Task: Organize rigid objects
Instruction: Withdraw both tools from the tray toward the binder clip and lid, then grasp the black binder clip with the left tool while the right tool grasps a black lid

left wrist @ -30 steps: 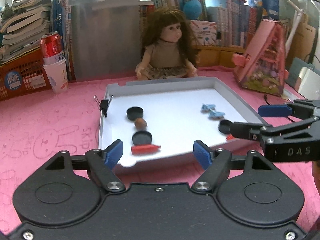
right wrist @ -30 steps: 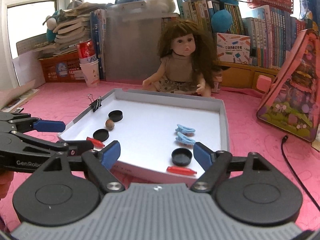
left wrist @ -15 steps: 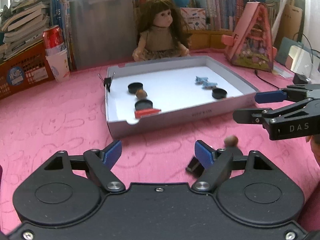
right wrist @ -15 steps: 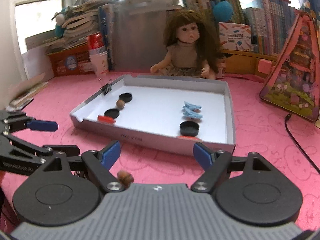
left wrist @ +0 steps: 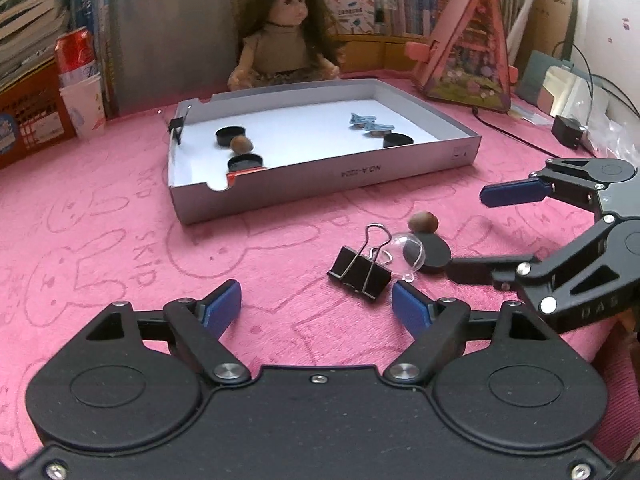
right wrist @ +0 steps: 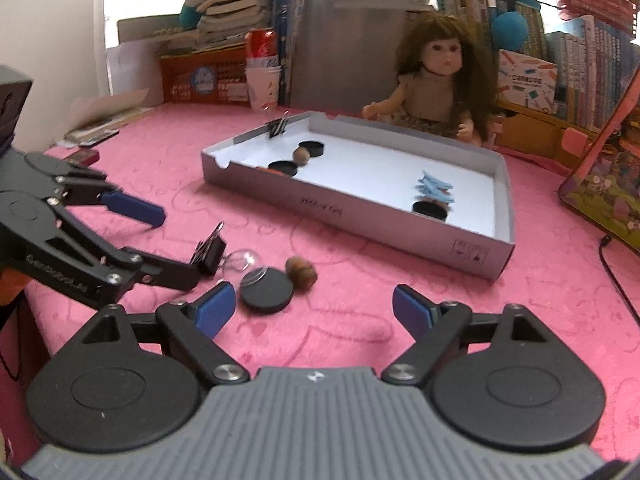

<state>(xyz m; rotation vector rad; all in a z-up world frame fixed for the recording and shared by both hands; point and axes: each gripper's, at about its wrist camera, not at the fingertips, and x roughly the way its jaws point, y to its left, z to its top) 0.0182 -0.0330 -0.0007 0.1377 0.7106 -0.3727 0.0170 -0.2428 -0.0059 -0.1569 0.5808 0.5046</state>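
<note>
Black binder clip (left wrist: pixel 359 273) beside clear dome (left wrist: pixel 405 254).

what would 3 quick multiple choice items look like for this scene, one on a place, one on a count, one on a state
1. Where does the loose binder clip lie?
A in the tray
B on the pink cloth
C on the doll

2. How many black caps lie in the tray?
A one
B three
C five

3. How is the left gripper?
A open, empty
B shut on a nut
C shut on a cap

Key: 1 B, it rests on cloth before the tray. 2 B, two left, one right. 3 A, nothing sits between the spread fingers.
</note>
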